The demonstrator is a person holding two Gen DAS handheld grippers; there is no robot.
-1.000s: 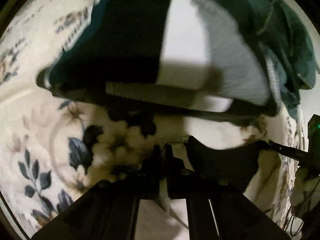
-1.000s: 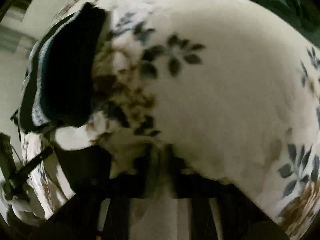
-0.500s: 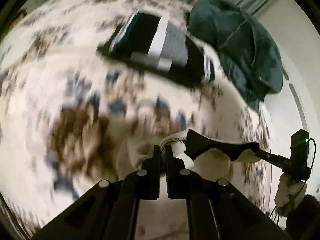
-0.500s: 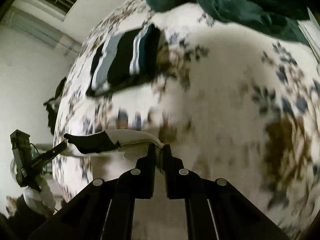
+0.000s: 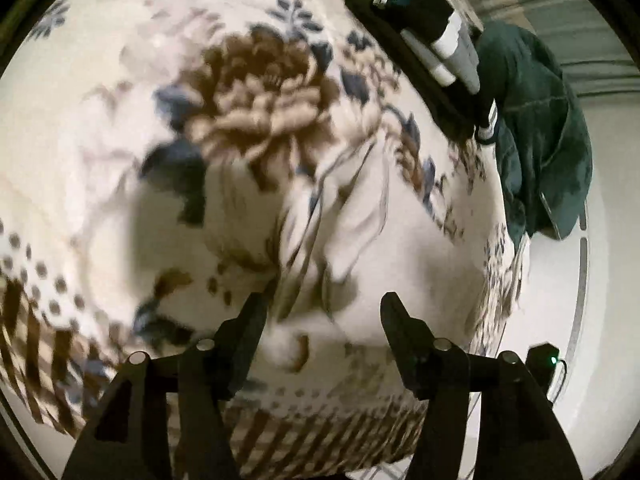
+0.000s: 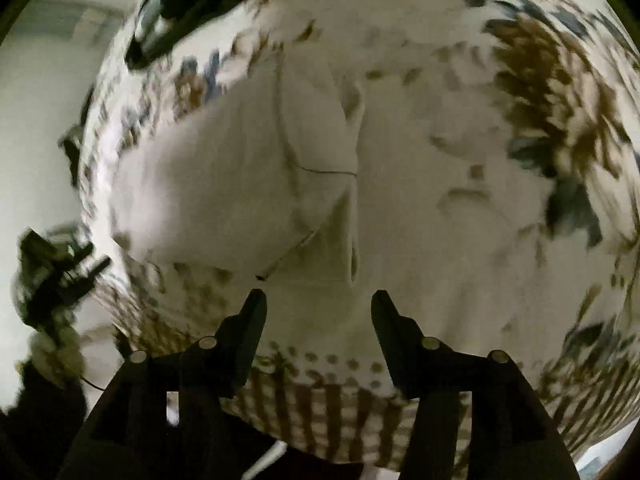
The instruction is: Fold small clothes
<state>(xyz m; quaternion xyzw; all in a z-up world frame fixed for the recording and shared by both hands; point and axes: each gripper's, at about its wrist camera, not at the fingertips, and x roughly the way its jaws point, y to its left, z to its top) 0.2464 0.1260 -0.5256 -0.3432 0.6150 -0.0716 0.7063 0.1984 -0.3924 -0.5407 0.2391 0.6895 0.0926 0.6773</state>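
A small white garment (image 6: 248,184) lies flat on the floral blanket (image 6: 480,208), just beyond my right gripper (image 6: 316,300), which is open and empty above its near edge. The same garment (image 5: 352,216) shows blurred in the left wrist view, just ahead of my left gripper (image 5: 322,304), also open and empty. A folded stack of black, white and grey clothes (image 5: 432,40) lies far back right in the left view, and at the top left in the right view (image 6: 176,12).
A dark green garment pile (image 5: 540,136) lies at the blanket's right edge beyond the stack. The blanket's checked border (image 5: 320,432) and bed edge are near me. The left gripper's body (image 6: 52,272) shows at the left of the right view.
Both grippers opened and let go of the white garment, which now lies flat on the blanket. Both pulled back toward the near edge, away from the folded stack.
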